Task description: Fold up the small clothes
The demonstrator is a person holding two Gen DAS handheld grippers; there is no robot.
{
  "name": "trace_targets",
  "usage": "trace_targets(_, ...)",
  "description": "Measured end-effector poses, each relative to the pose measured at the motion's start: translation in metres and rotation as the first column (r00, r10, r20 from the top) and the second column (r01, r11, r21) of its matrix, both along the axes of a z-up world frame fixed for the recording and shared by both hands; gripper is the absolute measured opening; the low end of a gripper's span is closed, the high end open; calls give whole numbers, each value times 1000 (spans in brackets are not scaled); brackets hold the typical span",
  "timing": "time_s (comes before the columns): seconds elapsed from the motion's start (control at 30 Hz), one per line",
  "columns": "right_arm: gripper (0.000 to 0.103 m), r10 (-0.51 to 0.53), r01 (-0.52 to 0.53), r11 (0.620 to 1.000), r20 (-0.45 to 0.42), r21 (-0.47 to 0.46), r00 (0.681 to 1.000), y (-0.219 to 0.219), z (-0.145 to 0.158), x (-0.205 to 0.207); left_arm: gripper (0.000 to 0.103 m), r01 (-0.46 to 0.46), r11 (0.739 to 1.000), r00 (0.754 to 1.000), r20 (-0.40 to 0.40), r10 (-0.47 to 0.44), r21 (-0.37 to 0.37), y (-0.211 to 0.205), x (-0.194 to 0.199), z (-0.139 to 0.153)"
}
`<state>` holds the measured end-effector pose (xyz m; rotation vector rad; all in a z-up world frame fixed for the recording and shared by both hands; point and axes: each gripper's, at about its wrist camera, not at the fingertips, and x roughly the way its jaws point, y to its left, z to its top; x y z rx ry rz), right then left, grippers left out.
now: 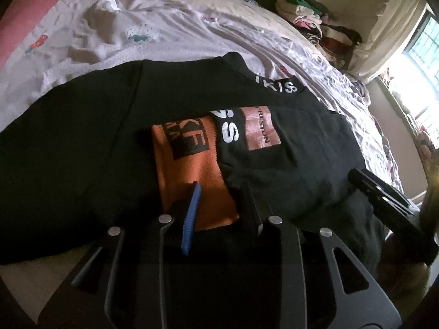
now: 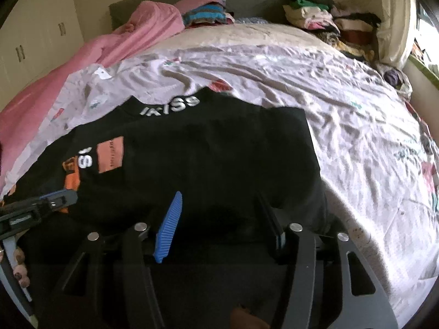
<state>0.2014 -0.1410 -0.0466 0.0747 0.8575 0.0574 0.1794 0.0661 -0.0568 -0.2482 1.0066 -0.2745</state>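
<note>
On bed (image 2: 343, 104): black shirt (image 2: 205, 150) flat; both tools (image 1: 219, 189) (image 2: 219, 203) released, over hem.

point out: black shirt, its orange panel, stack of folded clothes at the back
black shirt (image 2: 205, 148), right wrist view, plain middle of the body.
orange panel (image 1: 192, 181), left wrist view, below the black logo.
stack of folded clothes (image 2: 315, 13), right wrist view, upper layers.

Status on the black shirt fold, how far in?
Done: black shirt lies spread on the bed sheet, with one side apparently already folded over the orange print. In hand: left gripper and right gripper both sit open over the near edge, gripping nothing. Left: remaining folds, then probably onto the folded stacks at the bed's far end.
</note>
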Motion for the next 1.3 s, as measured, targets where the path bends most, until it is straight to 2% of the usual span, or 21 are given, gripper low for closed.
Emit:
trace_targets(0.13,59,-50,51,999,-81,8,995,-11,-20,7,25,8,1000,1000,7,-8,-2,1,-2,-1)
trace_targets(0.27,61,-53,54,998,-55,18,997,-12,-16,1,33,14,999,1000,14,-14,-31,3,-4,2)
trace_targets(0.4,72,-33,34,999,-32,37,999,-8,-9,-7,60,20,1000,998,52,-20,3,-1,-9,12)
trace_targets(0.47,74,-26,27,999,-16,45,1000,-7,-3,-12,61,14,999,997,79,-16,30,-3,-11,18)
trace_targets(0.5,78,-19,20,999,-8,48,1000,-6,0,-14,62,13,999,996,85,-15,30,-3,-11,20)
trace_targets(0.57,88,-7,7,999,4,44,1000,-3,5,-18,70,11,1000,995,94,-13,22,-1,-13,23)
trace_targets(0.63,95,18,-18,999,12,48,1000,0,10,-22,84,7,1000,995,98,-9,19,0,-14,26)
trace_targets(0.73,97,37,-39,998,35,39,999,4,18,-29,93,1,1000,994,112,-4,22,-1,-16,28)
trace_targets(0.97,98,54,-56,998,66,36,996,12,31,-38,93,-38,996,991,129,28,76,-1,-21,33)
trace_targets(1.17,98,66,-69,997,86,38,994,17,40,-44,93,-45,998,991,132,39,45,5,-28,39)
trace_targets(1.3,98,77,-82,996,101,41,992,22,47,-46,93,-68,995,989,140,57,79,9,-33,44)
